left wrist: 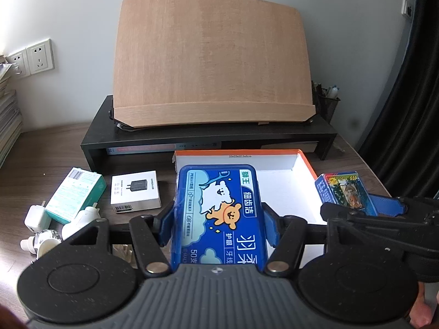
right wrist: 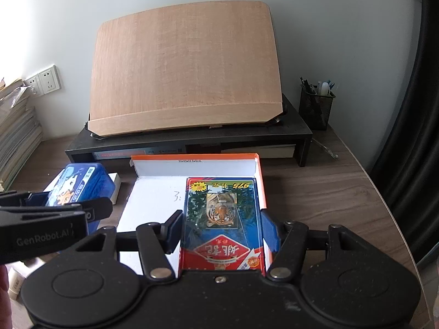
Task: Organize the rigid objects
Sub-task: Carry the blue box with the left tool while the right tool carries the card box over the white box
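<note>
Left gripper [left wrist: 218, 219] clamps the blue case [left wrist: 216, 213]; right gripper [right wrist: 222, 230] clamps the card box [right wrist: 223, 219]; both point lengthwise over the tray [right wrist: 153, 200], mid-frame.

Tilted wooden board [left wrist: 211, 57] on black riser [left wrist: 208, 134], mesh pen cup [right wrist: 315, 109], wall sockets [left wrist: 30, 59], stacked papers [right wrist: 16, 128]

Blue floss-pick box [left wrist: 219, 213], cartoon bear lid, flat, over left part of white orange-rimmed tray [left wrist: 285, 189], tiger-print card box [right wrist: 223, 219], flat, over the tray's right side
</note>
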Action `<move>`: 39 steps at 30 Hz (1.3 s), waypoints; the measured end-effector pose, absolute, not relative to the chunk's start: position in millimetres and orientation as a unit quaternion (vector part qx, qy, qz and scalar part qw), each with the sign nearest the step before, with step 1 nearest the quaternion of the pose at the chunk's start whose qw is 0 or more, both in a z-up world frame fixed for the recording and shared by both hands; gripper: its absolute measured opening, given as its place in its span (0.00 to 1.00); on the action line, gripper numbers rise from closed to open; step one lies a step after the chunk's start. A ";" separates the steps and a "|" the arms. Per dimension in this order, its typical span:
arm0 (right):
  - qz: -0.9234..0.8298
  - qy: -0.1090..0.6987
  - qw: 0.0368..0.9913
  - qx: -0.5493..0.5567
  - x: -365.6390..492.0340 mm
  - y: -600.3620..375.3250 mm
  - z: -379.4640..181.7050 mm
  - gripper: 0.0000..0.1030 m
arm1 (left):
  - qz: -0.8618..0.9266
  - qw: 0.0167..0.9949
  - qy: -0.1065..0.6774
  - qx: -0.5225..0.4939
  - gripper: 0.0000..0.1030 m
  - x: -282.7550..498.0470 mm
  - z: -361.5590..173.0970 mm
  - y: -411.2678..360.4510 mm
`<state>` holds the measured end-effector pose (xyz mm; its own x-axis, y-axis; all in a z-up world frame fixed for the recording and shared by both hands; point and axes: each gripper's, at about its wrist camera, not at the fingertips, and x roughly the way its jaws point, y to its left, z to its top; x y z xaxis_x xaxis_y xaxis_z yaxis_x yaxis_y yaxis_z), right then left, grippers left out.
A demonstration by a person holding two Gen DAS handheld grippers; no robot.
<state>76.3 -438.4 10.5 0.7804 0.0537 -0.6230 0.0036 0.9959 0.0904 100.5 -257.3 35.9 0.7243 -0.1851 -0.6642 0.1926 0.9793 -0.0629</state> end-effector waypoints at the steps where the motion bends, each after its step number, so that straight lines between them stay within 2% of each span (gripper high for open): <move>1: 0.015 0.331 0.943 0.042 77.8 -438.3 10.3 0.69 | -0.100 0.928 0.358 0.005 0.61 101.7 35.2 -257.3; 39: 0.012 0.350 0.936 0.029 141.3 -426.9 -4.3 0.69 | -0.096 0.919 0.381 0.010 0.62 148.0 8.7 -255.3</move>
